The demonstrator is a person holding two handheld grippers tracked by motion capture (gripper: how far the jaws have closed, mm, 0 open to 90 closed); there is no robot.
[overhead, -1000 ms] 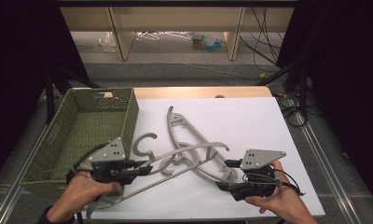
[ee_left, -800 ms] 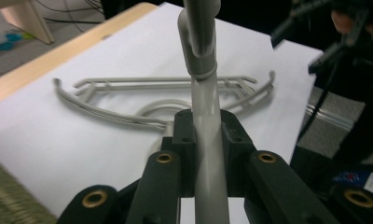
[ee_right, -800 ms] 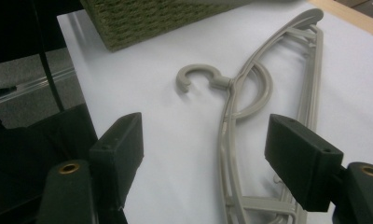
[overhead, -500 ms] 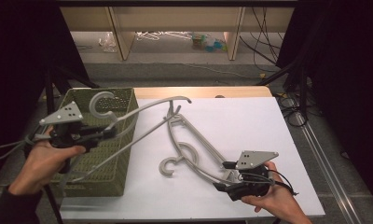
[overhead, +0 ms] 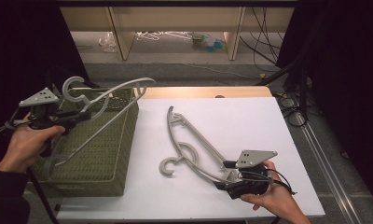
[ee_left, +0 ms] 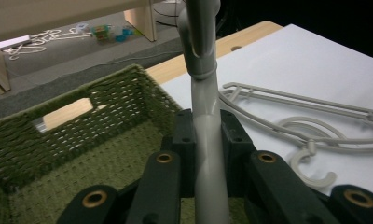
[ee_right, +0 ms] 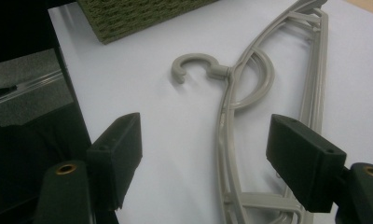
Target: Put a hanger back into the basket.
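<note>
White tabletop (overhead: 231, 116) under dark surrounds – woven green basket (overhead: 100, 154) at its left edge.
Left gripper (ee_left: 204, 135) clamps a grey plastic hanger (overhead: 105, 95) above the basket; right gripper (ee_right: 212, 158) gapes over a second grey hanger (overhead: 194, 149) beside it.

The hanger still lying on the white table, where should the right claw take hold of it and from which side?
Likely the near end of the flat hanger, where its bars meet right before the open right claw. Come in low from the person's side; the thin bars fit between the jaws.
</note>
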